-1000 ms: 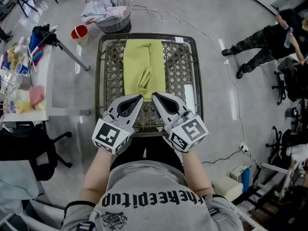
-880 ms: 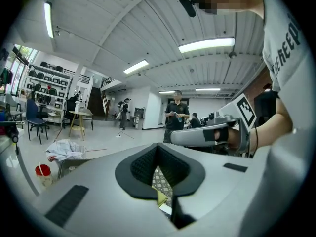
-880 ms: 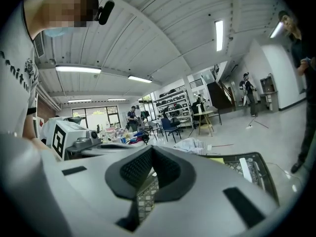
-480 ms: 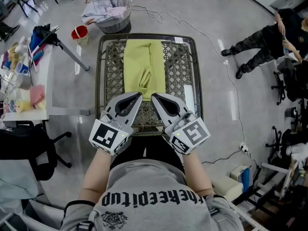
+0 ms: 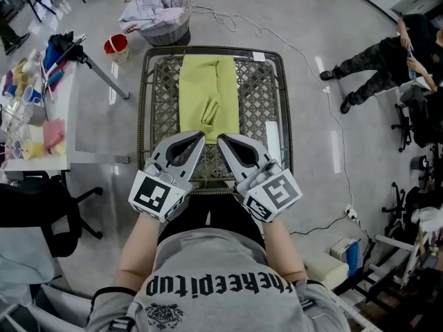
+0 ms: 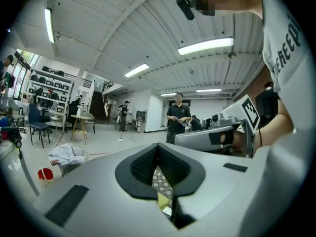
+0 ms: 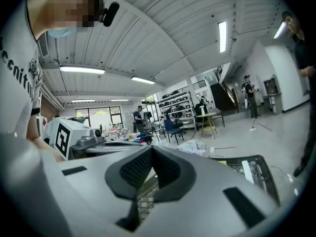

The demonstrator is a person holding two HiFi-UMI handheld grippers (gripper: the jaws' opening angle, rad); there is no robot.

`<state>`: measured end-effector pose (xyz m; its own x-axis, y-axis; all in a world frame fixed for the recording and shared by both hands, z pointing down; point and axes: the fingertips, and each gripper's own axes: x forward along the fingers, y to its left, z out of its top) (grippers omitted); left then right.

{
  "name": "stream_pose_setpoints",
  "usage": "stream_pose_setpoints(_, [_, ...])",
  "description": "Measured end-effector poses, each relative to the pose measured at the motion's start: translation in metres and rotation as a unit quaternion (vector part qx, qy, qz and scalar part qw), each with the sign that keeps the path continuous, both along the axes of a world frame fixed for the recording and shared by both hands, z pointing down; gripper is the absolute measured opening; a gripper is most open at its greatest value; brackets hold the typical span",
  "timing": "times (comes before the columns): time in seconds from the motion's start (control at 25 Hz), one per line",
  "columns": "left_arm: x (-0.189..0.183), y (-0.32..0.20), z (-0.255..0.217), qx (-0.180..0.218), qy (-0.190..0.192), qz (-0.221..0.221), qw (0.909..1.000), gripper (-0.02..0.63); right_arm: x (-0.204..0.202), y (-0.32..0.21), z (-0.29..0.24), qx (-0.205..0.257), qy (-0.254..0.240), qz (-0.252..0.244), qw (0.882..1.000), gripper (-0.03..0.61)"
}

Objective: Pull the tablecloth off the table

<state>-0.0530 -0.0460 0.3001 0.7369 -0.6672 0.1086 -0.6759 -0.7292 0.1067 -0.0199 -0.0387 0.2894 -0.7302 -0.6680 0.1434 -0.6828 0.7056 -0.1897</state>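
A yellow-green tablecloth (image 5: 208, 92) lies as a strip down the middle of the wicker-topped table (image 5: 259, 95), with a fold bunched near its centre. My left gripper (image 5: 201, 138) and right gripper (image 5: 222, 138) hover side by side over the table's near edge, tips pointing toward the cloth's near end. Both are shut with nothing between the jaws. In the left gripper view the shut left gripper (image 6: 158, 146) frames a sliver of lattice and the yellow cloth (image 6: 162, 200). The right gripper (image 7: 151, 148) is also shut in its own view, with lattice below it.
A basket of checked cloth (image 5: 160, 14) and a red bucket (image 5: 115, 45) stand beyond the table's far left corner. A cluttered white table (image 5: 38, 116) and tripod (image 5: 73, 52) are at the left. A person (image 5: 387, 54) stands at the right. A cable (image 5: 325, 95) trails across the floor.
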Motion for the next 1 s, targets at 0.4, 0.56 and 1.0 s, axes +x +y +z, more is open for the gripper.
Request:
stream_pose_setpoints(0.4, [0.001,-0.0051,0.0003,0.0,0.004,0.0,1.0,0.014,0.0013,-0.0027,0.0006,0.001,0.003,0.001,1.0,0.011])
stream_pose_setpoints(0.56, [0.0007,-0.0059,0.0016,-0.001,0.004,-0.001,1.0,0.014,0.001,-0.0027,0.0011,0.003,0.003,0.0,1.0,0.011])
stream_pose_setpoints(1.0, [0.0028,-0.0058,0.002,-0.005,0.002,0.001,1.0,0.014,0.0023,-0.0025,-0.0005,0.004,0.002,0.0,1.0,0.011])
